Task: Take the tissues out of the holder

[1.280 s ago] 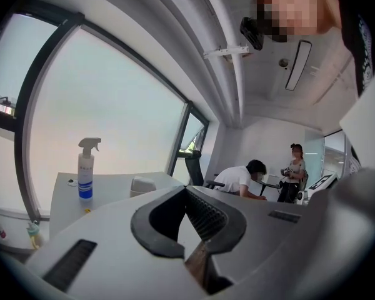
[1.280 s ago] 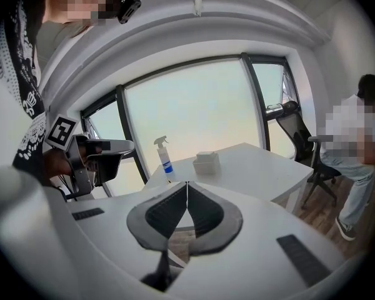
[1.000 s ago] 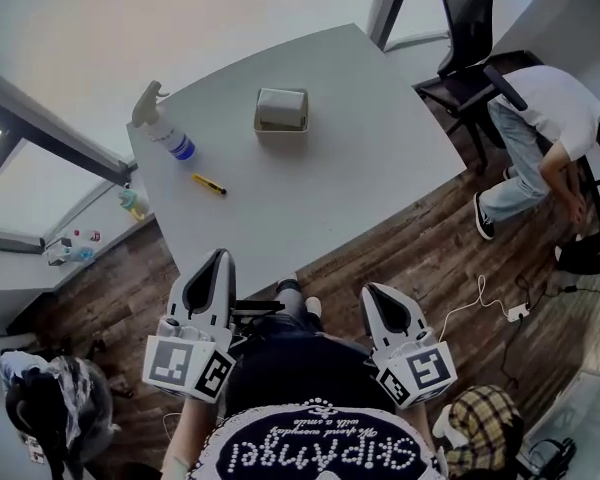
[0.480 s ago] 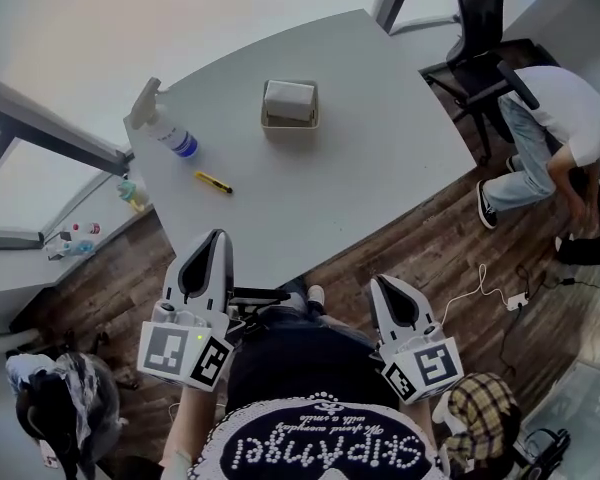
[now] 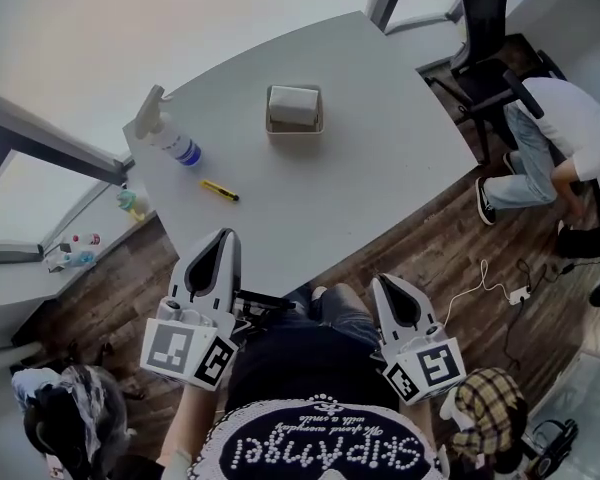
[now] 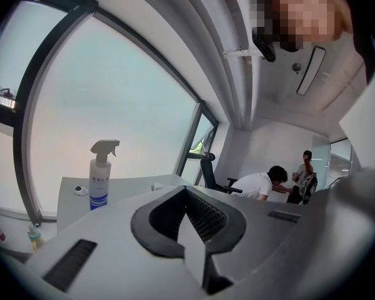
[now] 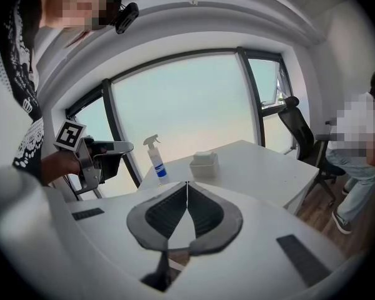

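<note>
The pale tissue holder (image 5: 294, 109) stands near the far middle of the grey table (image 5: 380, 168), with a folded stack of white tissues (image 5: 293, 102) in it. In the right gripper view the holder (image 7: 204, 165) lies well ahead of the jaws. My left gripper (image 5: 223, 236) is shut and empty, just short of the table's near corner. My right gripper (image 5: 383, 280) is also shut and empty, over the wooden floor, nearer to me than the table. The left gripper (image 6: 186, 189) and the right gripper (image 7: 187, 184) show their jaws meeting at the tips.
A spray bottle (image 5: 170, 138) with a blue label stands at the table's left end, and a yellow utility knife (image 5: 219, 189) lies beside it. A black office chair (image 5: 490, 28) and a seated person (image 5: 560, 128) are at the right. Cables (image 5: 490, 288) lie on the floor.
Both shut grippers have edged forward toward the table's near corner. The head view has shifted slightly, so the table sits a little nearer.
</note>
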`<state>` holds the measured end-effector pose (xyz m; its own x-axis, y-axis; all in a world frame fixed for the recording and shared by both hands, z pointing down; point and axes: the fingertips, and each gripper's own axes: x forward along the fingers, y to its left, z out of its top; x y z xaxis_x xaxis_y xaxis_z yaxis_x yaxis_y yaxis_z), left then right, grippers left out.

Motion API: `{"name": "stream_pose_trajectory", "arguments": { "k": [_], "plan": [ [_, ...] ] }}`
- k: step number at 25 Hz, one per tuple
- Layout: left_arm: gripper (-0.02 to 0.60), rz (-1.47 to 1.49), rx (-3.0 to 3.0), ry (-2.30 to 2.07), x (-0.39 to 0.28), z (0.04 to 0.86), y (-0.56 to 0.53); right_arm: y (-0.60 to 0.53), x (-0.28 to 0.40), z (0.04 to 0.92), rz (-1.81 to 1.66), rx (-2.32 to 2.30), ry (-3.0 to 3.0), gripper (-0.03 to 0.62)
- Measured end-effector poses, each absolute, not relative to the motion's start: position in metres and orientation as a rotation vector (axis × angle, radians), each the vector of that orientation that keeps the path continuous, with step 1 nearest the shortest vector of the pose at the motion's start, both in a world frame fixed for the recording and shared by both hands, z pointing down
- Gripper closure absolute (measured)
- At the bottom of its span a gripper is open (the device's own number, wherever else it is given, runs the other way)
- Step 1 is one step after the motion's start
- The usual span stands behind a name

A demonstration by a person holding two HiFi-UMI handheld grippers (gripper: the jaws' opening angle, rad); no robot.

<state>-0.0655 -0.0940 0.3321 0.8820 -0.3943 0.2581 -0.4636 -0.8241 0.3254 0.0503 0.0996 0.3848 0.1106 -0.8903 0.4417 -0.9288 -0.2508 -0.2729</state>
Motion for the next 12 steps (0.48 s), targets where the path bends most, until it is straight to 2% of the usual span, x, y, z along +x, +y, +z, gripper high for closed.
{"name": "stream_pose_trajectory", "arguments": {
  "k": [12],
  "plan": [
    [0.580,0.152,2.650,-0.619,-0.072,0.326,-0.093,0.077,0.038,0.370,0.722,2.192,-1.920,0.580]
  ]
}}
